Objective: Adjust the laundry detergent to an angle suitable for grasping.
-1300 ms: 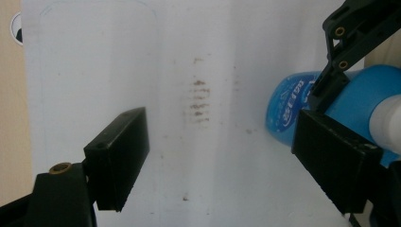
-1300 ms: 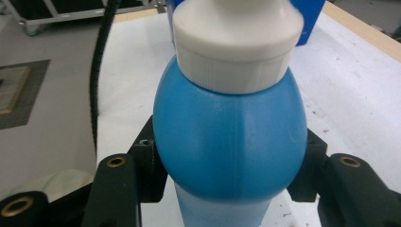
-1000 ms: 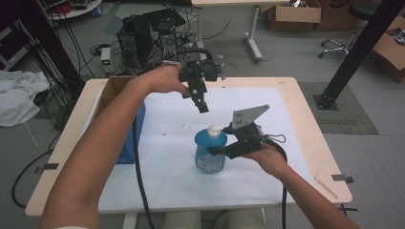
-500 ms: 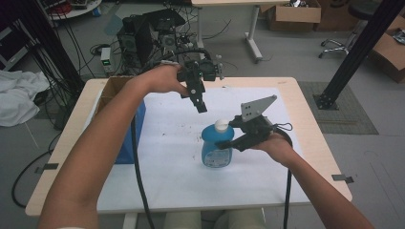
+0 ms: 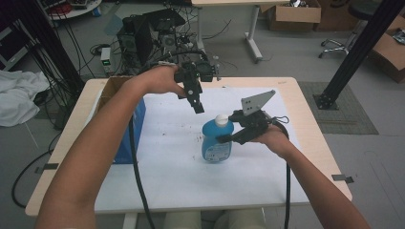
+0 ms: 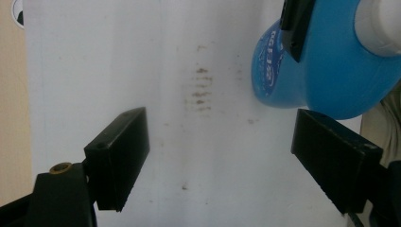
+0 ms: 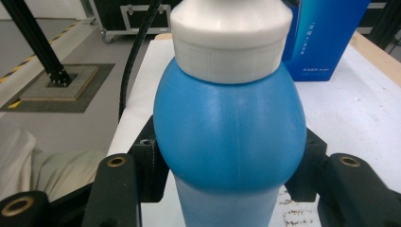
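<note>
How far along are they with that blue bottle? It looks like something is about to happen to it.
Done: the right gripper clamps the blue bottle. In hand: the left gripper hovers open above its white cap. Left, probably: gripping the cap, which is on.

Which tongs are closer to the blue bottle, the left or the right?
Right. The right tongs are shut on the blue bottle, gripping its body from the side. The left tongs hang open above and behind it, near the white cap without touching.

Blue box (image 5: 136,129) at table's (image 5: 315,124) left edge; white cloth (image 5: 16,98) on floor; cardboard boxes (image 5: 286,12) behind.
</note>
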Demonstrator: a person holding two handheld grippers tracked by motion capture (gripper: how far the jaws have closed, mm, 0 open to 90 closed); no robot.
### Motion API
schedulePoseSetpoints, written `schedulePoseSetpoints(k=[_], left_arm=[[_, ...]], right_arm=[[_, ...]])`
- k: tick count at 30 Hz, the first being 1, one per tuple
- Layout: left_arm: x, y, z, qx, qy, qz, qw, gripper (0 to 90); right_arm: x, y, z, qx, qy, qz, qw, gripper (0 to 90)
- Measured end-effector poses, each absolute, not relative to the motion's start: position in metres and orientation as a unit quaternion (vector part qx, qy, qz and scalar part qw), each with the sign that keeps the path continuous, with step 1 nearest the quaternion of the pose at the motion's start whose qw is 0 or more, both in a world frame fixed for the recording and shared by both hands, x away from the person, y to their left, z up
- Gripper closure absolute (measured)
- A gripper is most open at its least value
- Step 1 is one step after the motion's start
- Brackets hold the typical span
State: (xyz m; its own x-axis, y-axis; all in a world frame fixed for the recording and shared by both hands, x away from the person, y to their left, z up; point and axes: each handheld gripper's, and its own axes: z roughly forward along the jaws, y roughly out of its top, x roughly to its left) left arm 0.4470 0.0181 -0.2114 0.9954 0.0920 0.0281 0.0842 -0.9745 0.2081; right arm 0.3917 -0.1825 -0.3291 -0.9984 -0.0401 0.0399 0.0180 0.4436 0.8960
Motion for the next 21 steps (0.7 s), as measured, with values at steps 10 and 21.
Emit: schedulePoseSetpoints(k=[10, 21], left_arm=[[0.447, 0.019, -0.212, 0.993, 0.046, 0.019, 0.103, 20.6], [0.448, 0.019, -0.213, 0.994, 0.047, 0.017, 0.102, 20.7]], right_arm=[[0.397, -0.177, -0.342, 0.006, -0.861, -0.508, 0.031, 44.6], [0.399, -0.178, -0.354, -0.002, -0.860, -0.509, 0.036, 44.3]])
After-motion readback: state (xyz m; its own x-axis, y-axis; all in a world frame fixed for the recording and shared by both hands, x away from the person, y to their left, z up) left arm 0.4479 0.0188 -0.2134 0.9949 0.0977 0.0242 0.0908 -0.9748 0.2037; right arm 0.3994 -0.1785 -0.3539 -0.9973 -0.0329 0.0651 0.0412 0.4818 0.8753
